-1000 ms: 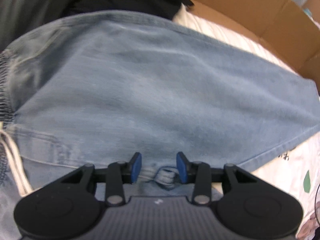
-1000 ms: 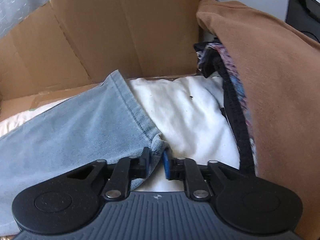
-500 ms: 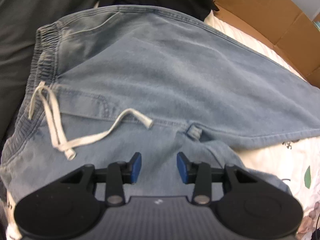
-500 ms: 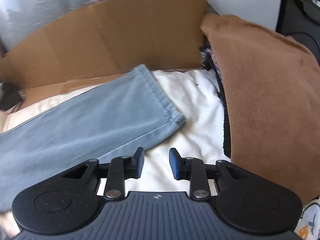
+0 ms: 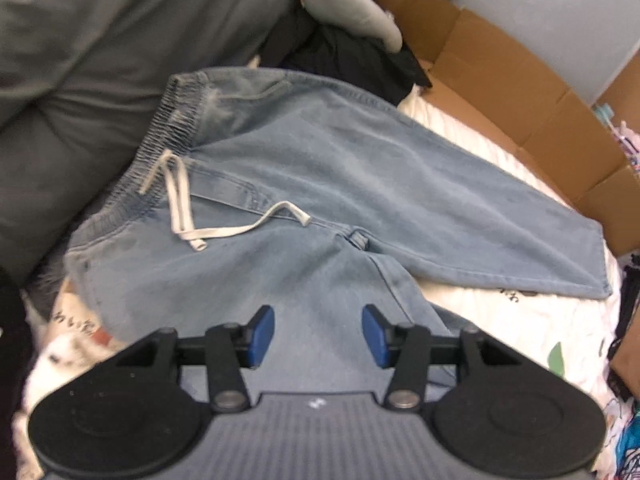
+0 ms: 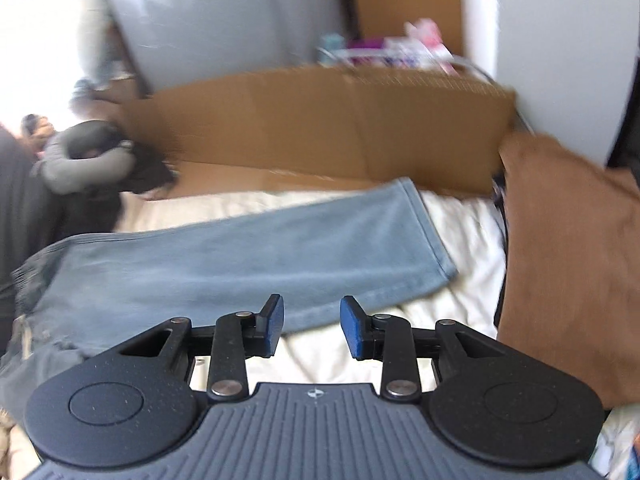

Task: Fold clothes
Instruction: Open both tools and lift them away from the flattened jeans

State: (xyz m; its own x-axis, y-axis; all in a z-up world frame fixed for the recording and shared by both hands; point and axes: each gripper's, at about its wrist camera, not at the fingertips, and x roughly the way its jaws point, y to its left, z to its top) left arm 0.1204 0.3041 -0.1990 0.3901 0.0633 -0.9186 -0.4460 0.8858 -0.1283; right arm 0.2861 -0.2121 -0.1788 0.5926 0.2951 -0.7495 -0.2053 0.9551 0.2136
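Presumably for folding, the jeans (image 5: pixel 320 184) are spread flat at mid-frame, while both grippers, left (image 5: pixel 318 336) and right (image 6: pixel 312 326), are held apart and empty.

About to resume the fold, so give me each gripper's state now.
Left gripper: open, holding nothing, above the jeans.
Right gripper: open, holding nothing, near the jeans leg.
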